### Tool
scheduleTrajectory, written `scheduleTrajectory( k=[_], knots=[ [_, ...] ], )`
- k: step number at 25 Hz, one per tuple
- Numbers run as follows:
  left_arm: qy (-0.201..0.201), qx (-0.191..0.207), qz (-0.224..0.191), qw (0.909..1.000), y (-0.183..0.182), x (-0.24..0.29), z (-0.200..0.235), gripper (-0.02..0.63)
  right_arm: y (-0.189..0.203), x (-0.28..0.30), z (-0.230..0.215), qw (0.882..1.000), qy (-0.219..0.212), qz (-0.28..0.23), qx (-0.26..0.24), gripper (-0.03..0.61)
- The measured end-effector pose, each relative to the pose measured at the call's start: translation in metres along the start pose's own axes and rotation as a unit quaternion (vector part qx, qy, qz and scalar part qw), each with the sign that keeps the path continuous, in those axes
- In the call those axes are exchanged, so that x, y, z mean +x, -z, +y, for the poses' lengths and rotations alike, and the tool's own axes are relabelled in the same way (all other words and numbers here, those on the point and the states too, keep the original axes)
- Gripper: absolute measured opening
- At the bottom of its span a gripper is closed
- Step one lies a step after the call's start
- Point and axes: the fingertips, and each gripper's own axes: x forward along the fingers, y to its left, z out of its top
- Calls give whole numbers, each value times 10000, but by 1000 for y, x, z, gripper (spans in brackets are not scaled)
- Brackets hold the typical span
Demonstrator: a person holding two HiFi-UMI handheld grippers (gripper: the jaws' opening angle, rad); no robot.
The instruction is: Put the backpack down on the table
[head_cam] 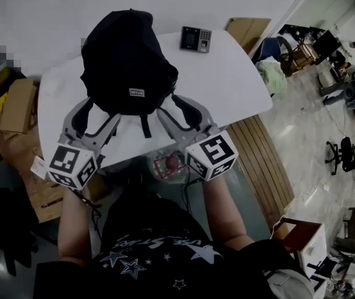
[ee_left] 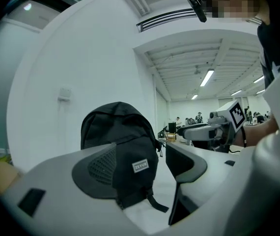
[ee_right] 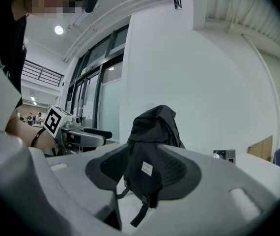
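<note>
A black backpack point(head_cam: 127, 61) stands upright on the white table point(head_cam: 233, 80), against the wall, with a small grey label on its front pocket and a strap hanging at its base. My left gripper point(head_cam: 98, 118) is at its near left, jaws open, and holds nothing. My right gripper point(head_cam: 170, 106) is at its near right, jaws apart and empty too. In the left gripper view the backpack point(ee_left: 118, 132) shows a little ahead between the open jaws of the left gripper point(ee_left: 147, 168). In the right gripper view the backpack point(ee_right: 154, 127) likewise stands ahead of the right gripper point(ee_right: 142, 173).
A small black keypad device point(head_cam: 195, 39) lies on the table's far side, right of the backpack. Cardboard boxes point(head_cam: 17, 104) stand on the floor at the left. An office chair point(head_cam: 342, 154) and clutter are far right. The person stands at the table's near edge.
</note>
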Motion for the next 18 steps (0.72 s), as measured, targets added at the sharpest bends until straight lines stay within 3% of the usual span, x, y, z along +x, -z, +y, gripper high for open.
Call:
scheduleTrajectory(
  k=[1, 4, 9, 13, 18],
  knots=[
    [0, -37, 52, 10000, 6, -4, -8, 317, 5, -4, 2, 10000, -37, 28, 36, 170],
    [-22, -132, 202, 9997, 21, -12, -26, 180, 19, -15, 5, 9997, -132, 111, 157, 111],
    [126, -348, 435, 9984, 40, -11, -48, 54, 28, -25, 4, 9995, -137, 154, 256, 9],
    [238, -406, 406, 9981, 41, -8, -58, 17, 34, -28, 3, 9991, -184, 271, 252, 6],
    [290, -554, 435, 9971, 49, -17, -58, 17, 37, -25, 12, 9989, -199, 371, 224, 5]
  ],
)
